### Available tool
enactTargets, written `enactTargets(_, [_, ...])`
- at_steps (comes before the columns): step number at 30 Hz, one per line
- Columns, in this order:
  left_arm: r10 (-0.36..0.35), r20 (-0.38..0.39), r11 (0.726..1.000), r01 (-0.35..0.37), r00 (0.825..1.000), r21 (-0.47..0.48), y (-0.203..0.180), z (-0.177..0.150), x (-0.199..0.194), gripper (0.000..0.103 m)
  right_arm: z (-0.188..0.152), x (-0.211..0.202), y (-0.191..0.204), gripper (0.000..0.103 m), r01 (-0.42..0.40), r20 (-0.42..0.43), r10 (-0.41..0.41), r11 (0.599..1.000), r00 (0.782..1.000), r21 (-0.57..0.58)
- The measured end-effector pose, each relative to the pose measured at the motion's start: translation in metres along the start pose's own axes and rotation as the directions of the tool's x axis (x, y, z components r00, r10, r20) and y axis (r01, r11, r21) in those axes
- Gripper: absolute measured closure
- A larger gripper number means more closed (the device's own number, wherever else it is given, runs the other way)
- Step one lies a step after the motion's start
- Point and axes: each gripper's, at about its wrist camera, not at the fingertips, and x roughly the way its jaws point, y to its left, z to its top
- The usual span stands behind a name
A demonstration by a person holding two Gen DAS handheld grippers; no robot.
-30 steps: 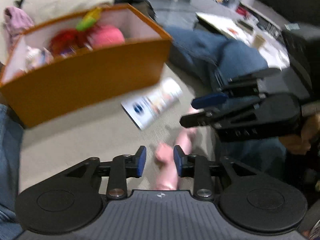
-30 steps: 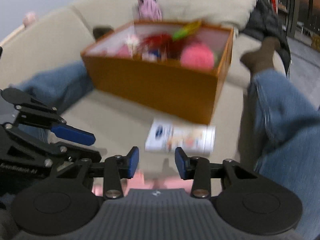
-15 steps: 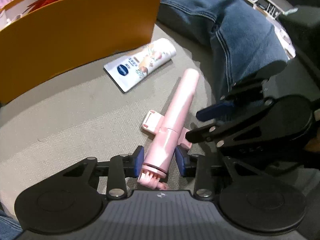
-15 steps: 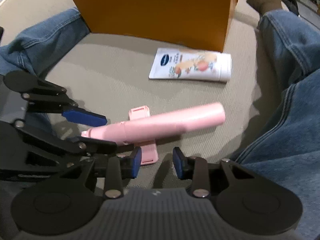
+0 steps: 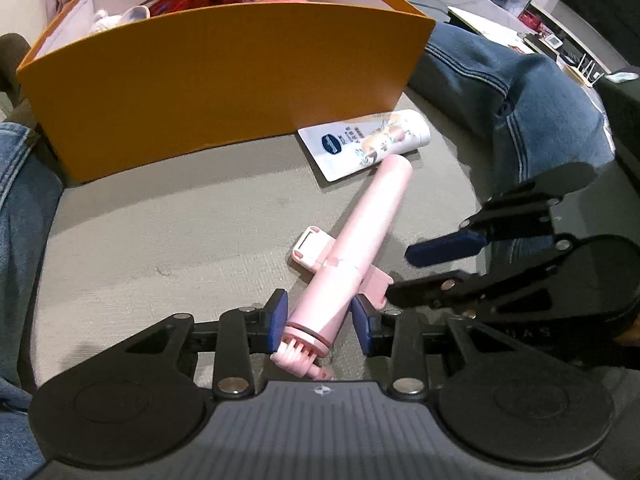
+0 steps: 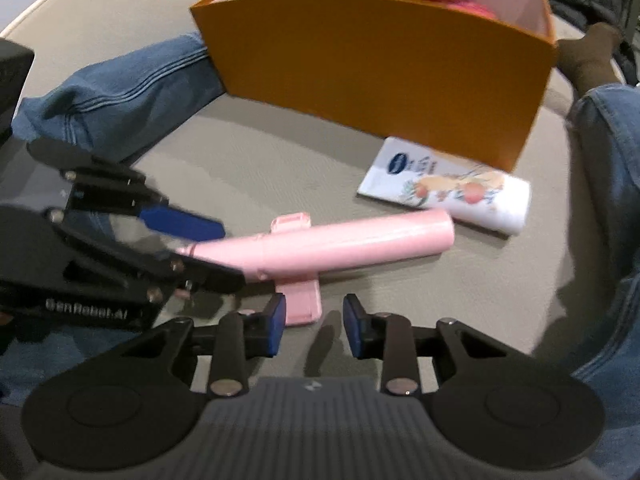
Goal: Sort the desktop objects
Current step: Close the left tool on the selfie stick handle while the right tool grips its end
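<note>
step in hand: picking up the pink selfie stick [image 5: 352,248] to go into the orange box [image 5: 224,80]. it lies on the grey sofa cushion [image 5: 160,232], centre of the left wrist frame, its far tip just beside the white cream tube [image 5: 364,140], which sits at the foot of the box, right of centre. box fills the upper part of both frames and already has toys in it.

left tongs [image 5: 320,326]: bottom centre of its frame, jaws part open and straddling the ribbed end of the stick. left pad looks to touch the barrel, right pad stands a little off it, so not clamped yet. holds nothing.

right tongs [image 6: 314,328]: bottom centre of its frame, jaws narrowly apart and closing, nothing between them but cushion. the stick's flat pink clip [image 6: 298,300] is just beyond the left pad, apart from it.

next move, my read: left tongs close on the barrel, then lift and carry it over the box wall. long stick held at one end may tip, so the right tongs could steady the clip or go for the tube.
</note>
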Motion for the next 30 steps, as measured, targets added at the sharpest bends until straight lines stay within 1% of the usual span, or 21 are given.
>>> enactTargets(2, [0.003, -0.015, 1.0, -0.002, 1.0, 0.016, -0.003, -0.003, 0.004, 0.063, 0.0, 0.008, -0.008, 0.069, -0.037, -0.025, 0.038, 0.997, 0.999, 0.065])
enactTargets(4, [-0.007, -0.017, 1.0, 0.008, 1.0, 0.006, 0.001, -0.004, 0.004, 0.064, 0.002, 0.016, -0.019, 0.069, -0.051, -0.046, 0.058, 0.988, 0.997, 0.143])
enactTargets(7, [-0.043, -0.016, 0.997, 0.042, 0.999, -0.07, 0.014, -0.005, 0.009, 0.064, 0.003, 0.017, -0.027, 0.067, -0.083, -0.04, 0.094, 0.975, 0.995, 0.206])
enactTargets(10, [-0.072, -0.012, 0.987, 0.07, 0.997, -0.142, 0.024, -0.007, 0.011, 0.064, 0.001, 0.018, -0.032, 0.067, -0.116, -0.028, 0.127, 0.961, 0.992, 0.251])
enactTargets(13, [-0.101, -0.006, 0.976, 0.098, 0.995, -0.193, 0.031, -0.009, 0.013, 0.064, 0.0, 0.024, -0.038, 0.068, -0.185, 0.001, 0.196, 0.924, 0.981, 0.333])
enactTargets(16, [-0.127, -0.014, 0.964, 0.121, 0.992, -0.235, 0.036, -0.01, 0.018, 0.065, 0.0, 0.028, -0.044, 0.068, -0.214, 0.034, 0.218, 0.894, 0.975, 0.393])
enactTargets(17, [-0.126, -0.014, 0.963, 0.119, 0.992, -0.242, 0.036, -0.01, 0.019, 0.065, 0.001, 0.028, -0.045, 0.07, -0.22, 0.045, 0.221, 0.889, 0.974, 0.402])
enactTargets(18, [-0.125, -0.015, 0.962, 0.117, 0.992, -0.247, 0.036, -0.01, 0.02, 0.066, 0.001, 0.027, -0.046, 0.081, -0.213, 0.05, 0.211, 0.888, 0.976, 0.408])
enactTargets(19, [-0.123, -0.016, 0.961, 0.115, 0.992, -0.25, 0.036, -0.011, 0.019, 0.066, 0.002, 0.027, -0.046, 0.087, -0.199, 0.054, 0.195, 0.891, 0.979, 0.408])
enactTargets(20, [-0.121, -0.013, 0.961, 0.114, 0.993, -0.251, 0.036, -0.01, 0.019, 0.066, 0.001, 0.026, -0.047, 0.091, -0.209, 0.065, 0.2, 0.885, 0.978, 0.415])
enactTargets(22, [-0.111, -0.017, 0.963, 0.103, 0.994, -0.248, 0.034, -0.01, 0.02, 0.067, 0.0, 0.024, -0.048, 0.093, -0.227, 0.084, 0.211, 0.878, 0.974, 0.422])
enactTargets(23, [-0.106, -0.021, 0.963, 0.098, 0.994, -0.25, 0.033, -0.01, 0.021, 0.067, 0.003, 0.023, -0.048, 0.097, -0.227, 0.094, 0.207, 0.879, 0.974, 0.42])
enactTargets(24, [-0.104, -0.021, 0.962, 0.096, 0.994, -0.256, 0.035, -0.011, 0.02, 0.066, 0.005, 0.019, -0.047, 0.103, -0.227, 0.109, 0.2, 0.884, 0.974, 0.408])
enactTargets(27, [-0.087, -0.018, 0.962, 0.08, 0.996, -0.261, 0.033, -0.01, 0.018, 0.065, 0.013, 0.001, -0.04, 0.103, -0.256, 0.176, 0.205, 0.903, 0.963, 0.346])
enactTargets(30, [-0.054, -0.008, 0.965, 0.05, 0.998, -0.256, 0.032, -0.009, 0.016, 0.065, 0.022, -0.008, -0.028, 0.103, -0.214, 0.184, 0.167, 0.936, 0.969, 0.28])
